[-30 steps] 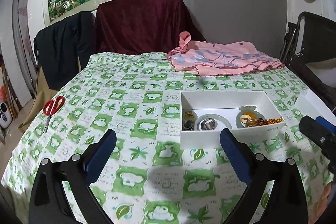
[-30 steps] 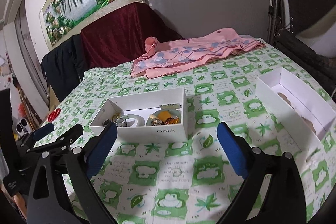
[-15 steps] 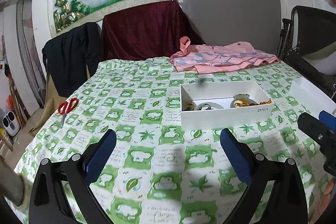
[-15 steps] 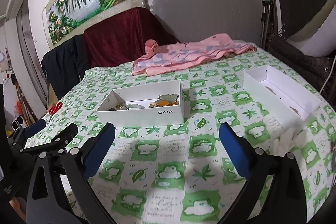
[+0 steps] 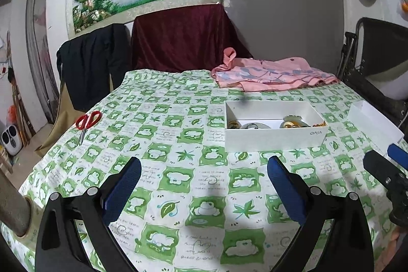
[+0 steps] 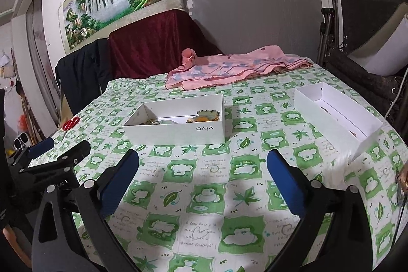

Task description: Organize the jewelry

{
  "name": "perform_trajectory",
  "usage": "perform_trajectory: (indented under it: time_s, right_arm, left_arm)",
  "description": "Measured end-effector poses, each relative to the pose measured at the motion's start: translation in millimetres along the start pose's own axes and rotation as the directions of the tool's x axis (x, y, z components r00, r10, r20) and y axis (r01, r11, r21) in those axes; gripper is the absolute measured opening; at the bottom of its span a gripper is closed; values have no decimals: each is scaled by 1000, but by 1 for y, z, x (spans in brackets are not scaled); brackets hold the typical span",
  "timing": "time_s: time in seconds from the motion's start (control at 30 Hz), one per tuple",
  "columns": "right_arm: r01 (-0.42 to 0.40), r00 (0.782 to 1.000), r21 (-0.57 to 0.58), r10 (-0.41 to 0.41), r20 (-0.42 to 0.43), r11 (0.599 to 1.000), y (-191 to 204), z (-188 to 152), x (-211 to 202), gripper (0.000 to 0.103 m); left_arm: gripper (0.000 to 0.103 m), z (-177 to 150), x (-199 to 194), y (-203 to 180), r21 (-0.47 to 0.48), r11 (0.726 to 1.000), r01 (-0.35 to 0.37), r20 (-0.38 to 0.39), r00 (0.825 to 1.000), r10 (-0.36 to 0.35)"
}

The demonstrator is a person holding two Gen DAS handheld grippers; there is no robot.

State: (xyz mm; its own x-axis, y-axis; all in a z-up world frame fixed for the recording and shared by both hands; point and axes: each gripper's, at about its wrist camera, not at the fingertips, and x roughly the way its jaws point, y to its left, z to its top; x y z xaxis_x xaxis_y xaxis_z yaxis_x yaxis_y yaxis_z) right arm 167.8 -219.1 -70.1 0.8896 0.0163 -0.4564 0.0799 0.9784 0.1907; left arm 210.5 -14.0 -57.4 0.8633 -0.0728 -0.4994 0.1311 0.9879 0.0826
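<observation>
Both tools, left [image 5: 204, 191] and right [image 6: 202, 181], hang released and empty; ahead, the jewelry-filled white cardboard box [image 6: 176, 128] could skid on the green-and-white cloth-covered worktop [image 6: 204, 195] if nudged.

Both grippers pulled back from the box

We now see the jewelry box [image 5: 274, 135] farther off and at a flatter angle in both wrist views: more tablecloth [image 5: 178, 180] lies between it and the fingertips, and its contents are mostly hidden behind the near wall. Our right gripper [image 6: 202, 177] has just been opening, nothing between its jaws. The second box [image 6: 336, 119] has slid toward the middle of the right view. Scissors [image 5: 86, 122] sit farther in from the left view's edge.
</observation>
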Motion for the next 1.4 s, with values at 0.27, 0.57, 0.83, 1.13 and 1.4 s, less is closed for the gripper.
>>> perform_trajectory:
  time_s: [0.27,0.57,0.83,1.13,1.4]
  right_arm:
    - [-9,1000,-15,9,17,1000,5,1,-4,96]
    - [-10,999,-14,11,34,1000,5,4,-7,96]
    - [-13,999,-17,13,39,1000,6,6,-8,96]
    - [-12,999,-18,13,40,1000,7,6,-8,96]
    - [-14,999,-12,15,43,1000,8,7,-9,96]
  left_arm:
    - [97,1,-6,-5,20,1000,-12,32,999,11]
    - [97,5,-8,-7,24,1000,-15,52,999,14]
    - [97,7,-6,-4,8,1000,-5,47,999,5]
    - [97,6,-7,-8,33,999,-8,54,998,6]
    - [97,5,-8,-8,32,999,-30,61,998,28]
